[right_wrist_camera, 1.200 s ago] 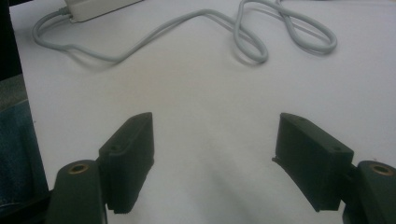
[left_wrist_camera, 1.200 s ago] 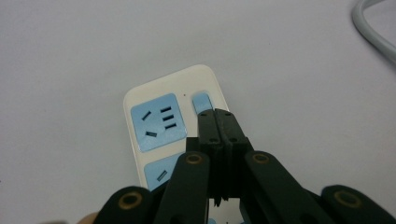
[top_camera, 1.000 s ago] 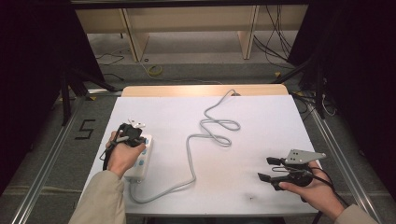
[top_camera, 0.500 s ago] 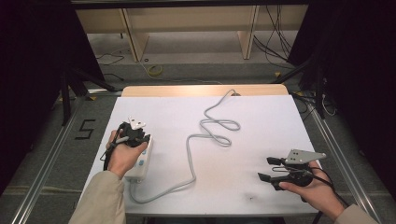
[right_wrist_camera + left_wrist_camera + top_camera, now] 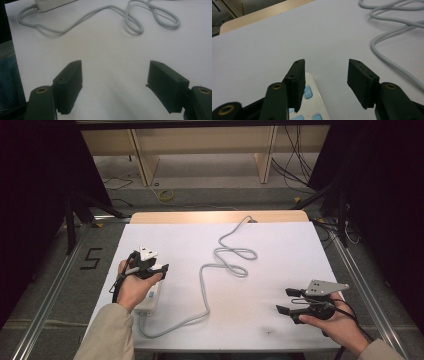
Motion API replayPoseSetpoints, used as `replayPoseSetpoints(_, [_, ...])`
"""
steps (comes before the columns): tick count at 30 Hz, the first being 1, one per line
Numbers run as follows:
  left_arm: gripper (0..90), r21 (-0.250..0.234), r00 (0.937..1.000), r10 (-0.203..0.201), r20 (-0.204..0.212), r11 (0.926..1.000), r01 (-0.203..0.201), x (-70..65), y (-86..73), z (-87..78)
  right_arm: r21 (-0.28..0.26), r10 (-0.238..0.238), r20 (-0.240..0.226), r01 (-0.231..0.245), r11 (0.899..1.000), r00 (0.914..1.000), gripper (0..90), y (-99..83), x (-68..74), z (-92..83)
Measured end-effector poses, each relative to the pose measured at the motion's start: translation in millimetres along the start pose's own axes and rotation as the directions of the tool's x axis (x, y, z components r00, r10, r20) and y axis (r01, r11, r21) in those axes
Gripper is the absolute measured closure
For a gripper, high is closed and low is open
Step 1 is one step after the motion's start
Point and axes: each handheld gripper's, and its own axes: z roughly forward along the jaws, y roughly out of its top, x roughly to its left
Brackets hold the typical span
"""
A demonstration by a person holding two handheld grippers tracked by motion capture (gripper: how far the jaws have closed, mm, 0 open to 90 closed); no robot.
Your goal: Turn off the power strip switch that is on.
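Over the power strip (image 5: 149,296) at the desk's (image 5: 280,250) near left, the left claw (image 5: 325,75) has just been opening, nothing between its jaws; the right claw (image 5: 286,301) stands apart, empty, near right.

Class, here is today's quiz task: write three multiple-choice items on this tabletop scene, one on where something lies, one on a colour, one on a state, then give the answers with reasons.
1. Where does the power strip lie on the table?
A. under the left gripper, near the left edge
B. beside the right gripper
C. at the far edge

2. What colour is the cable?
A. red
B. grey
C. black

3. How do the left gripper's jaws stand?
A. clamped on the cable
B. shut tight with nothing between
C. apart, gripping nothing

Answers:
1 A, the high view shows the strip beneath the left hand.
2 B, its loops across the white table are pale grey.
3 C, the left gripper view shows a clear gap; the jaws have just been opening, with only the table seen between them.
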Motion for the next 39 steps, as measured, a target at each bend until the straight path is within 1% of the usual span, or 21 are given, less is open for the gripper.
replayPoseSetpoints(1, [44.1, -0.005, 1.0000, 0.008, 0.006, 1.0000, -0.008, -1.1, 0.2, -0.4, 0.000, -0.001, 0.000, 0.001, 1.000, 1.0000, 28.6, 0.0, -0.1, 0.0])
replayPoseSetpoints(3, [40.4, -0.019, 0.9999, 0.009, 0.015, 0.9998, -0.009, -3.8, 0.6, -0.9, 0.000, 0.000, 0.000, 0.000, 1.000, 1.0000, 28.6, -0.1, -0.1, -0.1])
replayPoseSetpoints(4, [38.5, -0.026, 0.9996, 0.019, 0.020, 0.9995, -0.019, -5.0, 0.9, -1.6, 0.001, 0.002, 0.001, -0.002, 1.000, 1.0000, 28.6, -0.1, 0.0, -0.2])
replayPoseSetpoints(5, [36.8, -0.033, 0.9995, 0.017, 0.025, 0.9993, -0.016, -6.6, 1.1, -2.4, -0.001, 0.002, 0.001, -0.002, 1.000, 1.0000, 28.6, -0.1, -0.1, -0.2])
replayPoseSetpoints(7, [34.2, -0.049, 0.9987, 0.024, 0.046, 0.9985, -0.022, -9.1, 1.2, -3.8, -0.001, 0.002, 0.001, -0.002, 1.000, 1.0000, 28.5, -0.2, -0.2, -0.2])
replayPoseSetpoints(9, [31.5, -0.061, 0.9970, 0.041, 0.066, 0.9974, -0.037, -11.9, 1.0, -5.3, -0.001, 0.002, 0.000, -0.002, 1.000, 1.0000, 28.5, -0.2, -0.1, -0.1])
replayPoseSetpoints(10, [30.4, -0.071, 0.9952, 0.052, 0.084, 0.9965, -0.046, -14.1, 0.8, -6.1, -0.002, 0.002, -0.001, -0.002, 1.000, 1.0000, 28.5, -0.2, -0.1, 0.0])
replayPoseSetpoints(13, [27.2, -0.089, 0.9901, 0.080, 0.115, 0.9935, -0.070, -19.3, 0.1, -7.4, 0.000, 0.003, 0.001, -0.003, 1.000, 1.0000, 28.4, -0.2, -0.2, -0.1])
replayPoseSetpoints(14, [26.3, -0.096, 0.9867, 0.095, 0.132, 0.9920, -0.083, -22.0, -0.4, -7.6, 0.001, 0.003, 0.000, -0.003, 1.000, 1.0000, 28.4, -0.3, -0.2, -0.1])
replayPoseSetpoints(15, [25.4, -0.099, 0.9848, 0.103, 0.140, 0.9910, -0.090, -23.5, -0.9, -7.7, 0.001, 0.003, 0.001, -0.003, 1.000, 1.0000, 28.4, -0.3, -0.3, 0.0])
replayPoseSetpoints(16, [24.8, -0.101, 0.9816, 0.118, 0.150, 0.9895, -0.104, -25.2, -1.6, -7.9, 0.001, 0.004, 0.002, -0.004, 1.000, 1.0000, 28.3, -0.3, -0.4, 0.0])
replayPoseSetpoints(19, [22.6, -0.108, 0.9713, 0.167, 0.169, 0.9828, -0.150, -30.1, -4.0, -7.5, 0.000, 0.004, 0.001, -0.004, 1.000, 1.0000, 28.3, -0.4, -0.6, -0.3])
replayPoseSetpoints(20, [22.6, -0.110, 0.9694, 0.171, 0.176, 0.9821, -0.153, -32.0, -4.8, -7.5, 0.000, 0.004, 0.002, -0.004, 1.000, 1.0000, 28.3, -0.4, -0.7, -0.3])
replayPoseSetpoints(21, [22.6, -0.112, 0.9690, 0.172, 0.177, 0.9817, -0.154, -33.4, -5.5, -7.5, -0.001, 0.002, 0.002, -0.002, 1.000, 1.0000, 28.3, -0.5, -0.9, -0.3])
replayPoseSetpoints(23, [22.6, -0.111, 0.9653, 0.183, 0.186, 0.9800, -0.165, -35.5, -6.7, -8.2, -0.003, 0.002, 0.002, -0.002, 1.000, 1.0000, 28.2, -0.5, -0.9, -0.3])
replayPoseSetpoints(29, [22.3, -0.113, 0.9632, 0.194, 0.185, 0.9779, -0.176, -41.0, -10.7, -12.3, -0.002, 0.003, 0.002, -0.003, 1.000, 1.0000, 28.2, -0.6, -0.7, -0.2])
replayPoseSetpoints(35, [22.1, -0.126, 0.9616, 0.203, 0.184, 0.9752, -0.182, -44.6, -17.4, -16.7, -0.003, 0.007, 0.002, -0.007, 1.000, 1.0000, 28.2, -0.6, -0.7, -0.1])
replayPoseSetpoints(36, [22.1, -0.124, 0.9599, 0.210, 0.186, 0.9740, -0.189, -44.6, -18.5, -17.7, -0.002, 0.005, 0.001, -0.005, 1.000, 1.0000, 28.2, -0.7, -0.9, -0.1])
replayPoseSetpoints(37, [22.2, -0.127, 0.9595, 0.210, 0.187, 0.9739, -0.189, -45.3, -19.9, -18.3, -0.002, 0.005, 0.001, -0.005, 1.000, 1.0000, 28.2, -0.7, -0.9, -0.1])
replayPoseSetpoints(39, [22.0, -0.119, 0.9553, 0.225, 0.192, 0.9715, -0.205, -45.5, -22.4, -20.4, -0.003, 0.005, 0.001, -0.005, 1.000, 1.0000, 28.2, -0.7, -0.8, -0.1])
